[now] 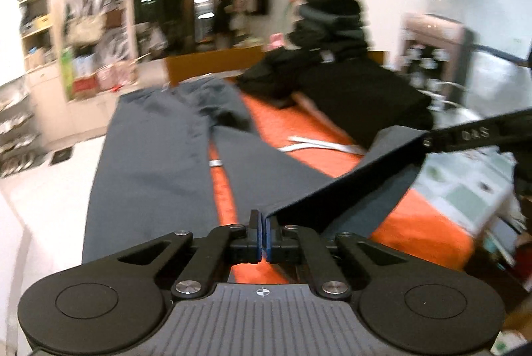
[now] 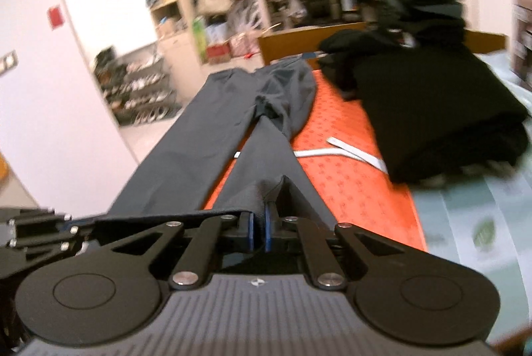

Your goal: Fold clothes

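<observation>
- Left tongs [image 1: 262, 224] are clamping one hem corner of the grey trousers [image 1: 149, 156], jaws closed on the cloth.
- Right tongs [image 2: 260, 223] are pinching the same hem's other corner.
- Trousers are lying lengthwise toward 12 o'clock on the orange tabletop [image 2: 349, 189].
- Black clothes [image 2: 432, 110] are piling at 2 o'clock.

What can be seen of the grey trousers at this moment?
The grey trousers are a smooth, matte woven pair lying lengthwise on the orange cover, waistband at the far end, legs spread in a narrow V toward the cameras. One leg lies flat near the bed's edge. The hem of the other leg is lifted off the cover and stretched taut between the left gripper and the right gripper, each shut on one corner. A white strip lies alongside.
</observation>
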{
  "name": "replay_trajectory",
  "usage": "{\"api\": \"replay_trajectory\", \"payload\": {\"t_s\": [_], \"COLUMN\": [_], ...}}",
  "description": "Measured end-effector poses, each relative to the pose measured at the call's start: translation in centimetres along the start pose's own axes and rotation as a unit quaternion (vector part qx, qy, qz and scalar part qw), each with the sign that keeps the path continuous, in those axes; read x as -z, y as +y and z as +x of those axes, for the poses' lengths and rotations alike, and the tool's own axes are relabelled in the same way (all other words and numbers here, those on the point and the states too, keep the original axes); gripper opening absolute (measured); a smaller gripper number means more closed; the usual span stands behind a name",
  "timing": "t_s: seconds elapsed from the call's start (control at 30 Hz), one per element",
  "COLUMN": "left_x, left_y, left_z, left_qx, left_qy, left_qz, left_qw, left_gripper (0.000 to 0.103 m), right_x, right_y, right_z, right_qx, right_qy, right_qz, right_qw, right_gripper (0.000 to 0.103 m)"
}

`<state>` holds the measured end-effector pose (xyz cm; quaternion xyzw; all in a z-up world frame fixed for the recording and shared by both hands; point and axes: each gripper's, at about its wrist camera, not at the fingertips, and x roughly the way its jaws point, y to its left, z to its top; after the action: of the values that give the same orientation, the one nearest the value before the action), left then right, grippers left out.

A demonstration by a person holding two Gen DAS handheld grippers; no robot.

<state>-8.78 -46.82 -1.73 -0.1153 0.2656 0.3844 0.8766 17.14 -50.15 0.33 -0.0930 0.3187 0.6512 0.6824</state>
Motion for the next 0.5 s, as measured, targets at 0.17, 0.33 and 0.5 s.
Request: {"api": "replay_trajectory", "payload": {"t_s": [0.17, 0.33, 0.5], "left_x": [2.8, 5.9, 7.1], "left_y": [-2.0, -2.0, -2.2], "left_z": [-5.7, -9.9, -13.8], "left_qx": [0.051, 0.080, 0.077], "left_qy": [-0.007, -0.005, -0.035], "left_qz": [0.054, 0.053, 0.067], "left_qw": [0.9972, 0.9954, 0.9941], "left_gripper": [0.005, 0.017, 0.053], "right_x": [3.5, 5.9, 6.4], "right_y": [2.5, 7.1, 12.9], "right_z": [-7.5, -12.3, -12.9], "right_qx": [0.024, 0.021, -0.012], "right_qy": [-0.045, -0.079, -0.073], "right_qz": [0.041, 0.007, -0.082], "right_qw": [0.998, 0.997, 0.994], "right_gripper": [0.006, 0.006, 0.006]}}
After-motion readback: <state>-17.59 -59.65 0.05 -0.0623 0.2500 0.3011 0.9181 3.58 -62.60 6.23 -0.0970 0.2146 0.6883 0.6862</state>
